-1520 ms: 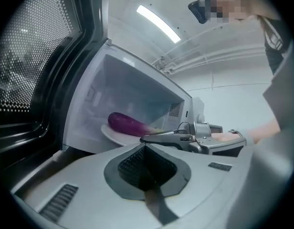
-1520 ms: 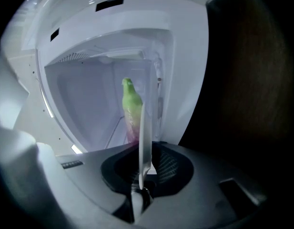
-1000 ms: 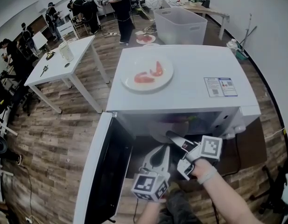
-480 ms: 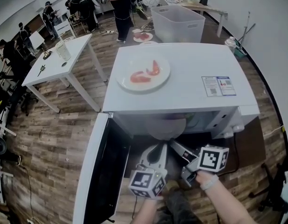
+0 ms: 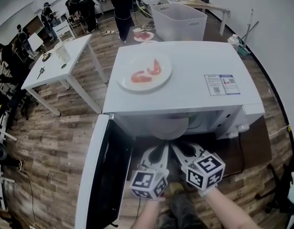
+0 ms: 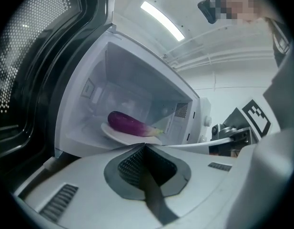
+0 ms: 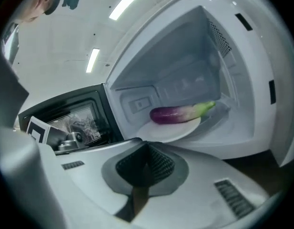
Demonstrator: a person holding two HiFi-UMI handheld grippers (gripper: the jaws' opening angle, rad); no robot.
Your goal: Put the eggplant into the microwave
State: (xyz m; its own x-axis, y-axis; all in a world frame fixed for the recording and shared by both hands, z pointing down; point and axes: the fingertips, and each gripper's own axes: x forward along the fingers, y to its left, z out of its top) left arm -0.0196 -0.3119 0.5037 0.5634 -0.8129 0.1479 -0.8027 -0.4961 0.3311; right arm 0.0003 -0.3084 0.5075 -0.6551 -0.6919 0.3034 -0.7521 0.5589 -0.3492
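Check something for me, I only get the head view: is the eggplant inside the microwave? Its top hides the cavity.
Observer: Yes. The eggplant lies on a plate inside the microwave.
Operator: Right gripper holding anything?
Observer: No. The right gripper has just closed its jaws, with nothing between them.
Operator: Left gripper?
Observer: The left gripper is shut and empty too.

No legible text anywhere.
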